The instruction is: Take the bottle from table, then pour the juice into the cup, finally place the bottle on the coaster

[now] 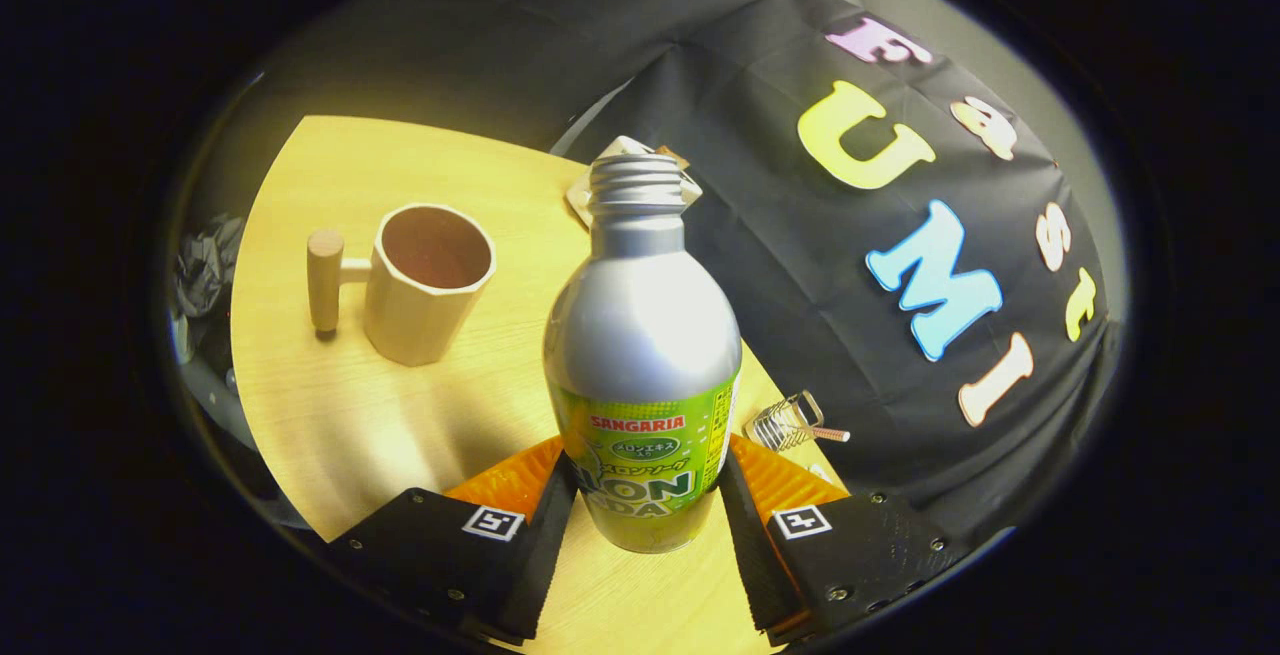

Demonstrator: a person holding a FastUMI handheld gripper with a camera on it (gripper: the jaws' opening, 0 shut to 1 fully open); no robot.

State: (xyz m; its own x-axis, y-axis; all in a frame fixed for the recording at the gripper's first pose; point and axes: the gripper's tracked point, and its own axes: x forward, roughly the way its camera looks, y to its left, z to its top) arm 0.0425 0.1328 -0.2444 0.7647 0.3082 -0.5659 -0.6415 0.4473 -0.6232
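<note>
A silver aluminium bottle (642, 335) with a green label and an open threaded neck stands upright between my fingers. My gripper (645, 480) is shut on it, both pads pressing the label's sides low on the body. To the left, beyond the fingers, a beige faceted cup (430, 285) with a peg handle sits on the wooden table (340, 415); its inside looks dark. A pale coaster (622, 150) lies behind the bottle's neck at the table's far edge, mostly hidden by the bottle. I cannot tell whether the bottle's base touches the table.
A small metal wire clip (792, 422) lies on the table just right of the bottle, near the black cloth wall (850, 285). The table's edge runs close behind the bottle on the right. Crumpled grey material (205, 265) sits off the table's left side.
</note>
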